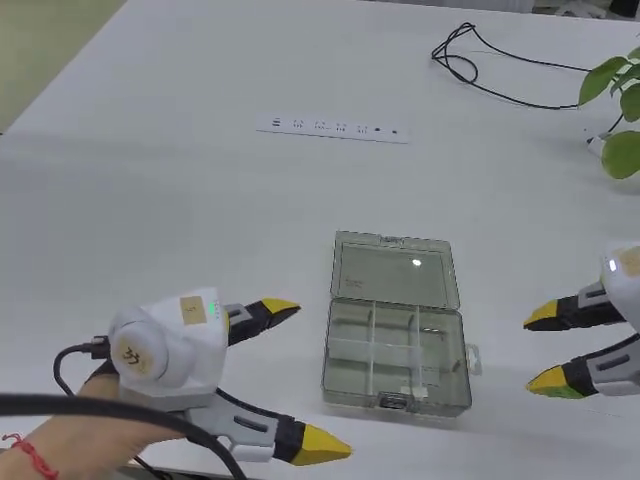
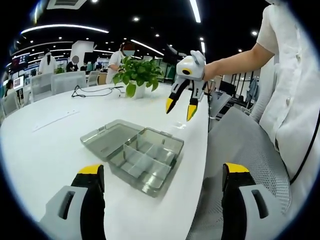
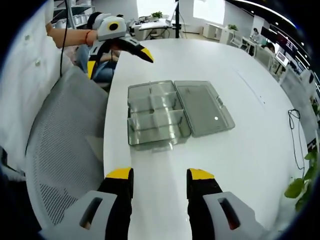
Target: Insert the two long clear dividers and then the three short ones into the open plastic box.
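Observation:
The open clear plastic box (image 1: pixel 397 362) lies near the table's front edge, its lid (image 1: pixel 394 270) folded flat away from me. Clear dividers (image 1: pixel 372 345) stand inside it and split it into several compartments. My left gripper (image 1: pixel 303 377) hovers left of the box, open wide and holding nothing. My right gripper (image 1: pixel 543 349) hangs right of the box, open and holding nothing too. The left gripper view shows its own jaws (image 2: pixel 163 170) apart, the box (image 2: pixel 145 160) ahead and the right gripper (image 2: pixel 180 107) beyond. In the right gripper view the box (image 3: pixel 155 117) lies past my parted jaws (image 3: pixel 160 174), with the left gripper (image 3: pixel 120 61) behind it.
A pale strip with small dark marks (image 1: pixel 333 128) lies farther back on the white table (image 1: pixel 180 200). A black cable (image 1: pixel 480 65) loops at the back right beside a green plant (image 1: pixel 620 100). A grey mesh chair (image 3: pixel 65 150) stands at the table's near edge.

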